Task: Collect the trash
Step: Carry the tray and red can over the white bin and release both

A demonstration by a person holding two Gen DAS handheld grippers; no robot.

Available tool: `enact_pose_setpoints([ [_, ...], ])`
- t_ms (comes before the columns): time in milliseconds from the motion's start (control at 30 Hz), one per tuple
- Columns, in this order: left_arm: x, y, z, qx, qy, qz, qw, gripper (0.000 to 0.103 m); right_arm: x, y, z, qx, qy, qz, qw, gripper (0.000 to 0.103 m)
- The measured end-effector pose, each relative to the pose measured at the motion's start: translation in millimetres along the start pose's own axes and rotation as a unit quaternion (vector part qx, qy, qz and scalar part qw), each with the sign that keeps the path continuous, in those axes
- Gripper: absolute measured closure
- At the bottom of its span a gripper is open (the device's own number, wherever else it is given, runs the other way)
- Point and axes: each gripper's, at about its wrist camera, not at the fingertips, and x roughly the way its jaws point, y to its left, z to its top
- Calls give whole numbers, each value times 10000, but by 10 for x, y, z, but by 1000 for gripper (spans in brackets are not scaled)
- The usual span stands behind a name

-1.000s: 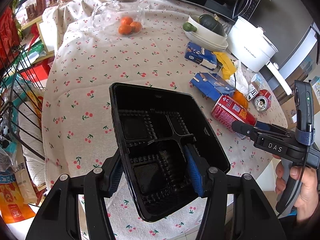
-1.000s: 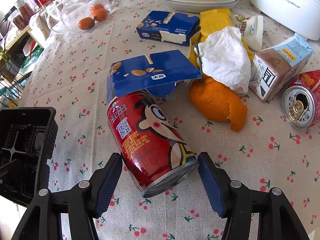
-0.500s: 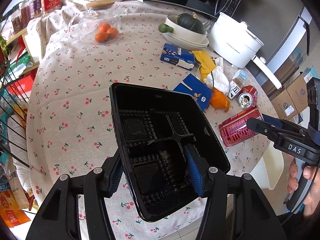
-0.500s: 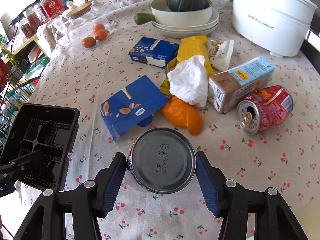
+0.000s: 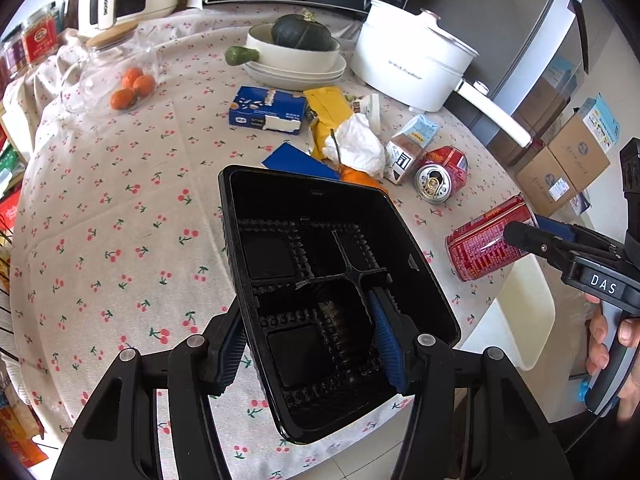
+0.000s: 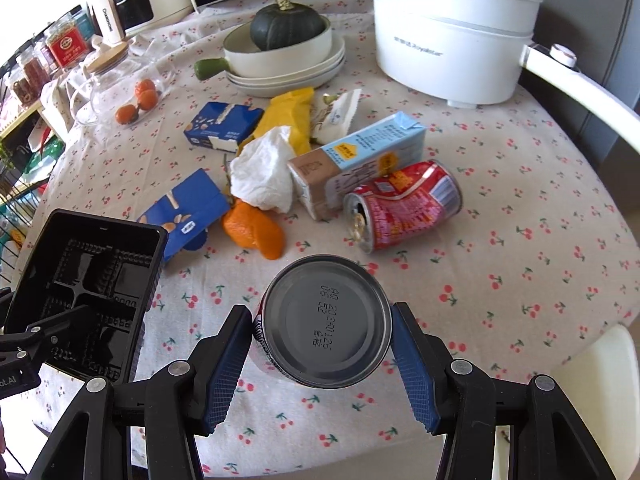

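Note:
My left gripper [image 5: 308,336] is shut on a black plastic meal tray [image 5: 320,264] and holds it tilted above the table's near edge; the tray also shows in the right wrist view [image 6: 80,292]. My right gripper [image 6: 320,356] is shut on a red drink can [image 6: 326,320], lifted off the table with its grey bottom facing the camera; the can also shows in the left wrist view [image 5: 488,240]. On the cherry-print tablecloth [image 6: 520,200] lie a second red can [image 6: 404,204], a milk carton [image 6: 360,160], crumpled tissue [image 6: 264,172], orange peel [image 6: 252,232], two blue boxes [image 6: 188,208] [image 6: 224,124] and a yellow wrapper [image 6: 292,116].
At the back stand a white electric pot [image 6: 452,36], stacked bowls with a dark squash [image 6: 284,48], a glass jar of small oranges [image 6: 120,84], jars and a microwave. A wire rack [image 6: 16,184] is at the left. The table edge runs in front and to the right.
My right gripper has lifted the red can off the table and pulled it back toward the near edge. The left gripper has risen and backed off with the tray.

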Motion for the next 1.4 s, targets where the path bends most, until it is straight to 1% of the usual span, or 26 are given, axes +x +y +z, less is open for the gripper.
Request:
enact_pose_setpoints([
  [433,237,-746,-13,606,122,-226,9978,43,-365,-864,-281,531,-21,-425,9977,42],
  [833,452,-1509,-103,1117,212,-533,9921,43,-572,-1546,-703,937,62,-762,9927,42],
  [1100,681,-2061,-221,1569,319,-713,9845,43,-669,-1976,-1035,1222,188,-1025,9870,42],
  [1267,847,-2430,-289,1837,357,-871,9785,43,-717,-2188,-1226,1377,270,-1144,9835,42],
  [1400,1011,-2743,-332,2128,321,-962,9718,43,-758,-2311,-1324,1477,319,-1240,9807,42],
])
